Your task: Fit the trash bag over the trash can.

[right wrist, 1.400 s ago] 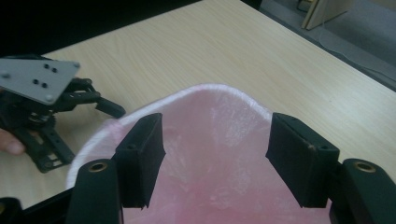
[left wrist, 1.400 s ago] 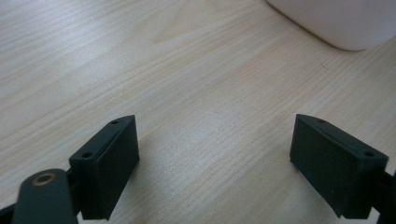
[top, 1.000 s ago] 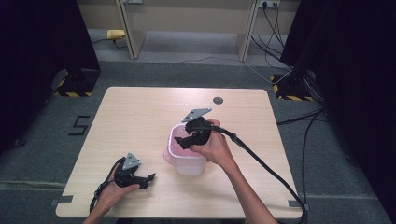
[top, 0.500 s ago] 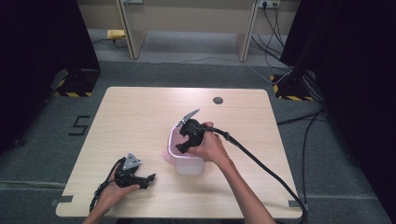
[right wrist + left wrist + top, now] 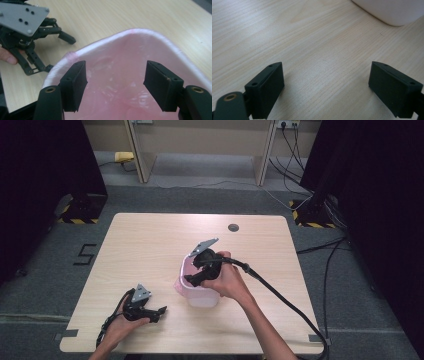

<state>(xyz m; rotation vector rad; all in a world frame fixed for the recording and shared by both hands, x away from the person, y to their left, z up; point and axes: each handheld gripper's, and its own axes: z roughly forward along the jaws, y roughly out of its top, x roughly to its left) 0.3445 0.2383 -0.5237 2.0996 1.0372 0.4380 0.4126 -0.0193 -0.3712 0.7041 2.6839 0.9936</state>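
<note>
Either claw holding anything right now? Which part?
Nothing is held. The right claw hangs open inside the pink-lined bin, pads clear of the liner; the left claw is open over bare table.

a: what lies past the left gripper [image 5: 325, 82]?
b: pale wooden table [image 5: 312, 45], bare between its two black jaws, which stand wide apart. a white rounded plastic container [image 5: 392, 11] sits far right.
</note>
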